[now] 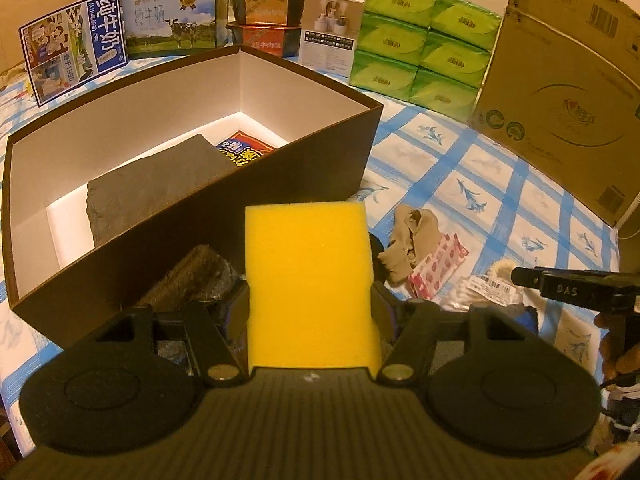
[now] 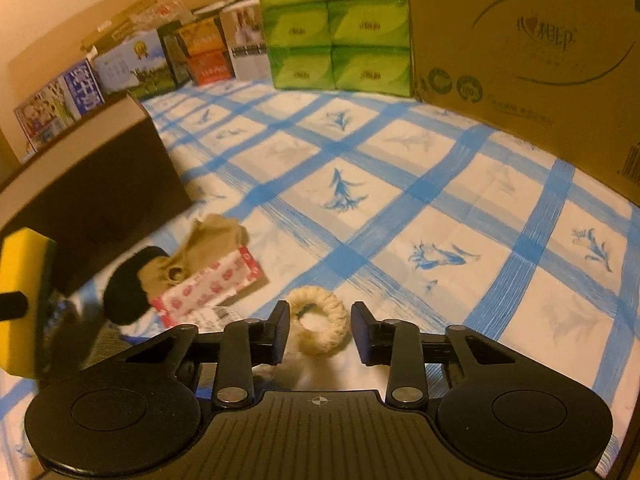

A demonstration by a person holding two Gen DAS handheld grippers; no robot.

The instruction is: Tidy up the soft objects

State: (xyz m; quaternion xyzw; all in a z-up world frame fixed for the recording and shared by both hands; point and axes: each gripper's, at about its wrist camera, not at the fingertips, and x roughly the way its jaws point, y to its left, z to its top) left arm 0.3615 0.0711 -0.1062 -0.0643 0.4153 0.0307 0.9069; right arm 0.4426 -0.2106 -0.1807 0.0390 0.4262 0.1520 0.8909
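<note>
Checked cloth point(image 2: 400, 184): one yellow sponge point(image 1: 308, 288), six green packs point(image 1: 424, 40).

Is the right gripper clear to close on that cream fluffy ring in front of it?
Probably yes. The right gripper is open, with the cream ring lying between its fingertips on the checked cloth; nothing covers it, and the pink packet lies off to one side.

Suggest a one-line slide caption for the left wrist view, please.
Left claw shut on a yellow sponge, poised before the open brown box already holding a grey foam block.
</note>
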